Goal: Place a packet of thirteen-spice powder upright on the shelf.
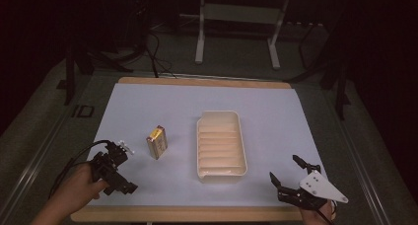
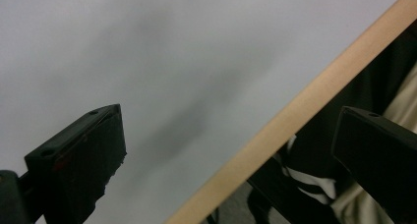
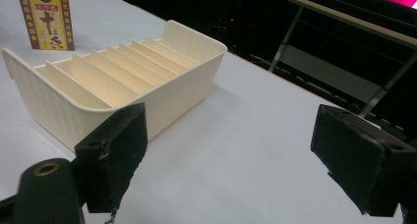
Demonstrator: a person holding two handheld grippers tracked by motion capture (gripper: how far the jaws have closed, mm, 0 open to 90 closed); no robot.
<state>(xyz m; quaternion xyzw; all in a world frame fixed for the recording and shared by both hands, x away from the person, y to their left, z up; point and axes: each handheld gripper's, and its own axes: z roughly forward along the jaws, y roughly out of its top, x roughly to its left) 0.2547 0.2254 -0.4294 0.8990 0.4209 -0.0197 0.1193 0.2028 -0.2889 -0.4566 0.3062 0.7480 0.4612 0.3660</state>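
High view shows a small yellow box point(image 1: 157, 142) standing on the white desk point(image 1: 148, 106), left of a cream ridged tray point(image 1: 221, 145) whose long axis runs near to far. The left tongs point(image 1: 114, 161) sit at the near left corner of the desk, jaws spread wide and holding nothing; the box lies to their right and slightly farther, near but apart. The right tongs point(image 1: 288, 178) hover at the near right, jaws also wide apart and empty, with the tray between them and the box. The left hand point(image 1: 79, 188) is judged the nearer one for a grasp of the box. Left gripper view looks down at bare desk surface and the wooden desk edge point(image 2: 295, 116), so the box is outside its frame. Right gripper view cuts off the top of the box point(image 3: 46, 20) behind the tray point(image 3: 167, 94); its printed label is too small to read.
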